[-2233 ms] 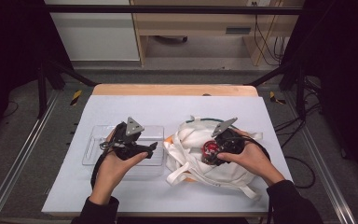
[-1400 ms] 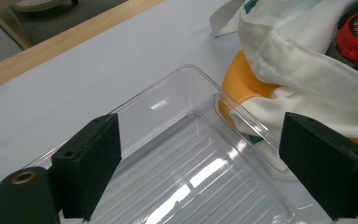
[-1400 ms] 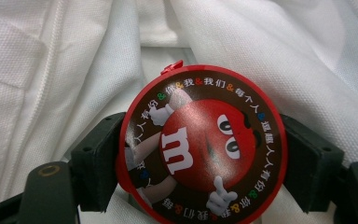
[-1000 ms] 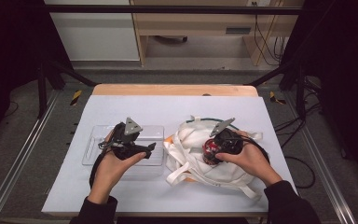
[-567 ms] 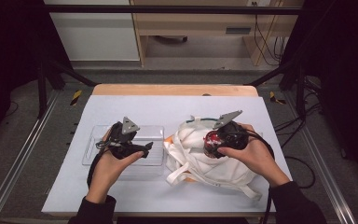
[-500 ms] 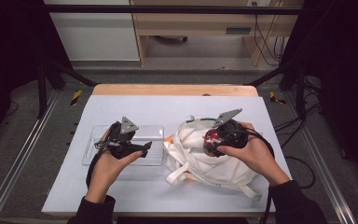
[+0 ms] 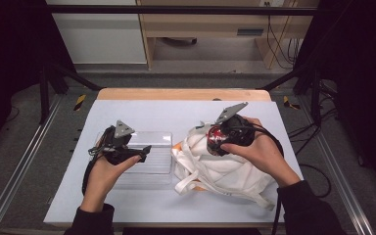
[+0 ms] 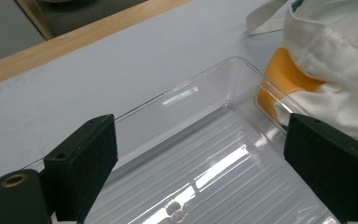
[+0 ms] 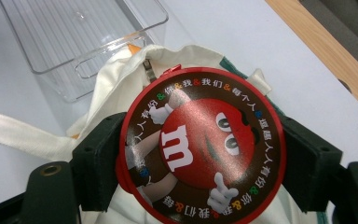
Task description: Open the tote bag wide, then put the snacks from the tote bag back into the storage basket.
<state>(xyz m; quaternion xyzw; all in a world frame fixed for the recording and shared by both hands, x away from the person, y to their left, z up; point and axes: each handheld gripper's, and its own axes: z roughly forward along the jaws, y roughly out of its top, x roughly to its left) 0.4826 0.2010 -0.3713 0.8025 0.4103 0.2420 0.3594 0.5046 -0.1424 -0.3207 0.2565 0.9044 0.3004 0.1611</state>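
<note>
The right gripper (image 9: 200, 154) has its two black jaws clamped on the rim of a round red candy tin with a brown lid (image 9: 200, 144), one jaw on each side, and holds it just above the mouth of the cream-white cloth tote bag (image 7: 225, 169), which lies on the right half of the pale table (image 7: 176, 110). The clear ribbed plastic tray (image 8: 214, 163) sits just beside the bag toward the table's left half, so the tin's way to it, in my judgement, runs across the bag's left edge toward the tray's near end wall; the right hand carries it, while the left gripper (image 7: 144, 152) hovers over the tray, its jaws wide apart and empty. The tray's long axis runs left to right across the table. The lid shows a red M&M's character with a white "m" and a ring of Chinese characters. An orange object (image 8: 284, 77) peeks from under the bag.
</note>
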